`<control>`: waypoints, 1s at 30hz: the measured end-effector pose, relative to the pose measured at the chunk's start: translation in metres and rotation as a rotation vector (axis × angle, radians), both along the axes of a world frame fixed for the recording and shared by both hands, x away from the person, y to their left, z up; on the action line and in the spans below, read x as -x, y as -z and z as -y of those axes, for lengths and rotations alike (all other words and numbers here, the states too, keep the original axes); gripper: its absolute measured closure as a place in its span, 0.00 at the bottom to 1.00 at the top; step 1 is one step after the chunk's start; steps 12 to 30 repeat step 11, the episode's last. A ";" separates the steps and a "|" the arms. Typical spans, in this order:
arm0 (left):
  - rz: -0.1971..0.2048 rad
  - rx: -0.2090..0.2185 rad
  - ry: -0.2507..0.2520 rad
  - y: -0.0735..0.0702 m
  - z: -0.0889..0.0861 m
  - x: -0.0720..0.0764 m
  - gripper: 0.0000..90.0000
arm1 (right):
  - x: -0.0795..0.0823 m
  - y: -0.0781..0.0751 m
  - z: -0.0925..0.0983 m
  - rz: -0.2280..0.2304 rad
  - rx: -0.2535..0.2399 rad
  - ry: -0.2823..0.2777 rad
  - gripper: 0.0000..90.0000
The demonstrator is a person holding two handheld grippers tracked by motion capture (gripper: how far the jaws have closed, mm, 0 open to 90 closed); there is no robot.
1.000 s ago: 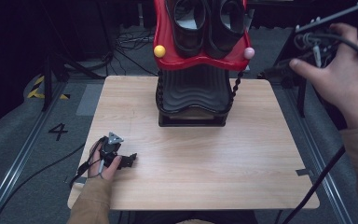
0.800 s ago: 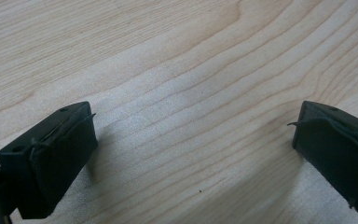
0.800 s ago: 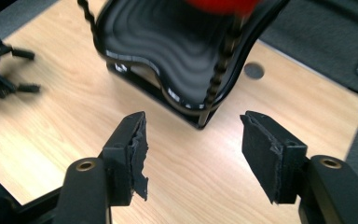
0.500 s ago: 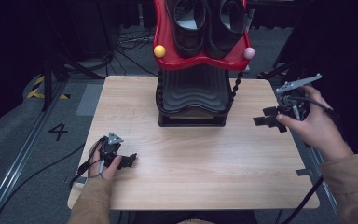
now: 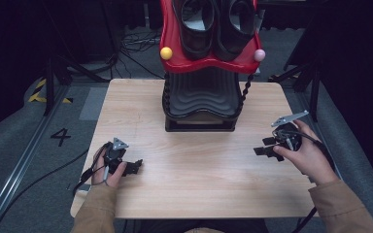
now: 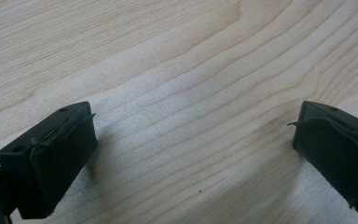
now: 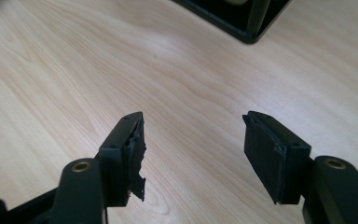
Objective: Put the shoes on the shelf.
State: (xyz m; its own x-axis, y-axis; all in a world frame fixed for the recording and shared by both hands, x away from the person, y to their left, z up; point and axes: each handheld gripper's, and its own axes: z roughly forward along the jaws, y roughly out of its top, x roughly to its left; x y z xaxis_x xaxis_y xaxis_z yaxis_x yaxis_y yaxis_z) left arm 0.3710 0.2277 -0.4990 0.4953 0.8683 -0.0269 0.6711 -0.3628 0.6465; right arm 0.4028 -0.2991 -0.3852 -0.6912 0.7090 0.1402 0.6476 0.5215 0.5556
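**Both grippers low on the table, nothing held**

I see my left gripper and right gripper with jaws spread, empty, over bare table. The black rack, possibly carrying shoes, stands well beyond them.

Light wooden table, black ribbed stand at its far middle.

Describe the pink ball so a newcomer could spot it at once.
Start at the wooden table, then the black ribbed stand at its far middle, topped by a red tray holding dark shoes. The pink ball sits on the tray's right front corner; its twin on the left corner is yellow.
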 end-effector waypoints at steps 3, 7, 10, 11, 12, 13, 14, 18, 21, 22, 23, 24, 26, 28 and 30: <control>-0.001 0.001 0.000 0.000 0.000 0.000 0.00 | -0.002 0.023 0.002 -0.009 -0.020 0.024 0.45; -0.001 0.002 0.000 0.000 0.000 0.000 0.00 | -0.004 0.044 0.004 0.008 -0.011 0.037 0.46; -0.001 0.001 0.001 0.000 0.000 0.000 0.00 | -0.008 0.057 0.006 -0.010 -0.013 0.033 0.47; -0.001 0.001 0.001 0.000 0.000 0.000 0.00 | -0.008 0.057 0.006 -0.010 -0.013 0.033 0.47; -0.001 0.001 0.001 0.000 0.000 0.000 0.00 | -0.008 0.057 0.006 -0.010 -0.013 0.033 0.47; -0.001 0.001 0.001 0.000 0.000 0.000 0.00 | -0.008 0.057 0.006 -0.010 -0.013 0.033 0.47; -0.001 0.001 0.001 0.000 0.000 0.000 0.00 | -0.008 0.057 0.006 -0.010 -0.013 0.033 0.47; -0.001 0.001 0.001 0.000 0.000 0.000 0.00 | -0.008 0.057 0.006 -0.010 -0.013 0.033 0.47; -0.001 0.001 0.001 0.000 0.000 0.000 0.00 | -0.008 0.057 0.006 -0.010 -0.013 0.033 0.47; -0.001 0.001 0.001 0.000 0.000 0.000 0.00 | -0.008 0.057 0.006 -0.010 -0.013 0.033 0.47; -0.001 0.001 0.001 0.000 0.000 0.000 0.00 | -0.008 0.057 0.006 -0.010 -0.013 0.033 0.47; -0.001 0.001 0.001 0.000 0.000 0.000 0.00 | -0.008 0.057 0.006 -0.010 -0.013 0.033 0.47; -0.001 0.001 0.001 0.000 0.000 0.000 0.00 | -0.008 0.057 0.006 -0.010 -0.013 0.033 0.47; -0.001 0.001 0.001 0.000 0.000 0.000 0.00 | -0.008 0.057 0.006 -0.010 -0.013 0.033 0.47; -0.001 0.001 0.001 0.000 0.000 0.000 0.00 | -0.008 0.057 0.006 -0.010 -0.013 0.033 0.47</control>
